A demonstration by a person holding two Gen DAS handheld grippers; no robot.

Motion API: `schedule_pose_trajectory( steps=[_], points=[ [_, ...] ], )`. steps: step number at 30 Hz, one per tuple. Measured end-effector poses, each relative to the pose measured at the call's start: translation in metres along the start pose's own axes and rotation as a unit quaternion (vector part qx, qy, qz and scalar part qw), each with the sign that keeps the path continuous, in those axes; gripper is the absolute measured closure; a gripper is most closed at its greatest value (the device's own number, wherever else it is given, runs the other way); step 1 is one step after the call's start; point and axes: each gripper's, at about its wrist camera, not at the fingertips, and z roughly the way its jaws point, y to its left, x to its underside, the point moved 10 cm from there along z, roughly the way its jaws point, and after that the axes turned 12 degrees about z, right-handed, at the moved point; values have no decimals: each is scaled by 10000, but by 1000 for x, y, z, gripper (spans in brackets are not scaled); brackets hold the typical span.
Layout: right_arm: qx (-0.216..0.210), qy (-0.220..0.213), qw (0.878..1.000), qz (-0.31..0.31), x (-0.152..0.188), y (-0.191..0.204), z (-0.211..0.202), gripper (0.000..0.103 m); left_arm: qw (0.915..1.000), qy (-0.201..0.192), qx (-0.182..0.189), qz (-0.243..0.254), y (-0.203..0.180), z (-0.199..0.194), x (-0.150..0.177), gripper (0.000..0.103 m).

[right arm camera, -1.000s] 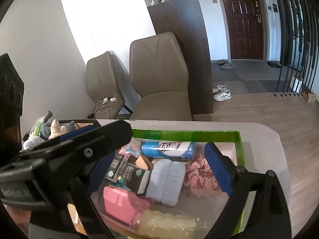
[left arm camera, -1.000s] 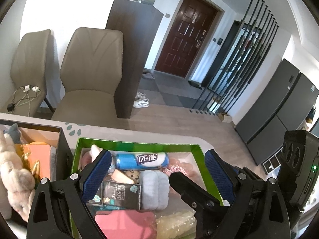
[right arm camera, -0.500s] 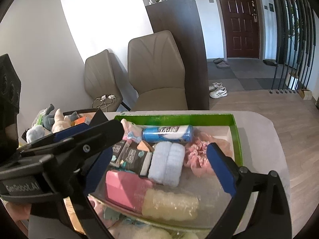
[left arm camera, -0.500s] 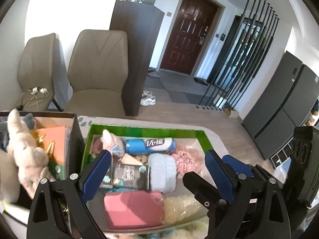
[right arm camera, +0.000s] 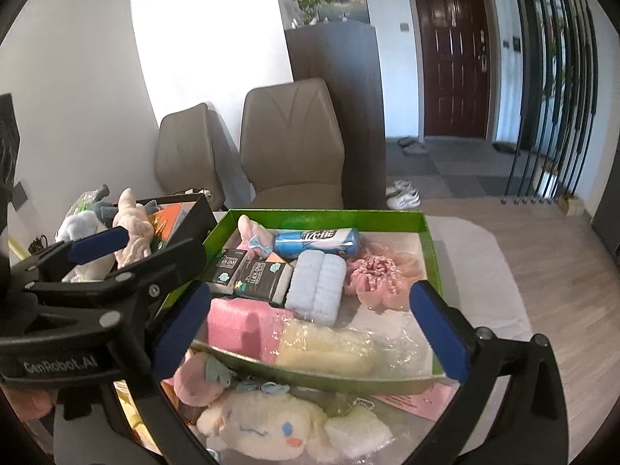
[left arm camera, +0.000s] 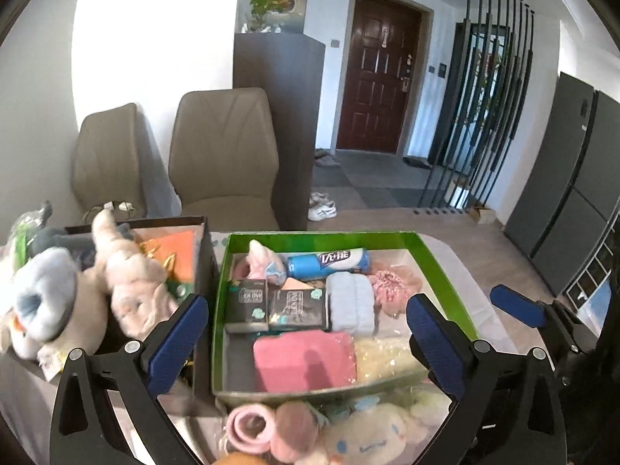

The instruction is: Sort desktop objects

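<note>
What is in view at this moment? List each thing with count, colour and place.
green box: one, green, table centre
dark box: one, left of green box
plush toys: several, pink, grey and blue, in dark box
tube: one, blue, back of green box
dark packs: two, green box
blue towel: one, pale blue, green box
pink block: one, front of green box
white plush: one, table, before green box
chairs: two, beige, behind table
left tool: open, empty
right tool: open, empty
</note>
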Motion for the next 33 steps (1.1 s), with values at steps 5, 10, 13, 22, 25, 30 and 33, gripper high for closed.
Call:
schedule_pose_trajectory(
  steps=[5, 10, 13, 22, 25, 30, 33],
  points=[
    [68, 55, 10000, 43, 12, 1, -12, 0, 9995, -169, -260, 58, 6, -19, 6, 1],
    [52, 86, 9999, 50, 19, 2, -23, 0, 9997, -183, -183, -9, 7, -28, 14, 1],
    [-11, 158, 9998, 83, 21, 5, -24, 0, 9997, -173, -159, 19, 5, -29, 17, 1],
    [-57, 191, 9998, 25, 21, 6, -23, 0, 9998, -163, -66, 41, -3, -25, 17, 1],
    [-46, 202, 9998, 62, 21, 5, -22, 0, 9999, -141, -57, 52, -4, -24, 17, 1],
    [-42, 216, 9997, 56, 22, 4, -21, 0, 9999, -154, -45, 44, -5, -24, 17, 1],
    [-27, 250, 9997, 23, 23, 5, -19, 0, 9999, -149, -51, 43, -5, -25, 17, 1]
  ],
)
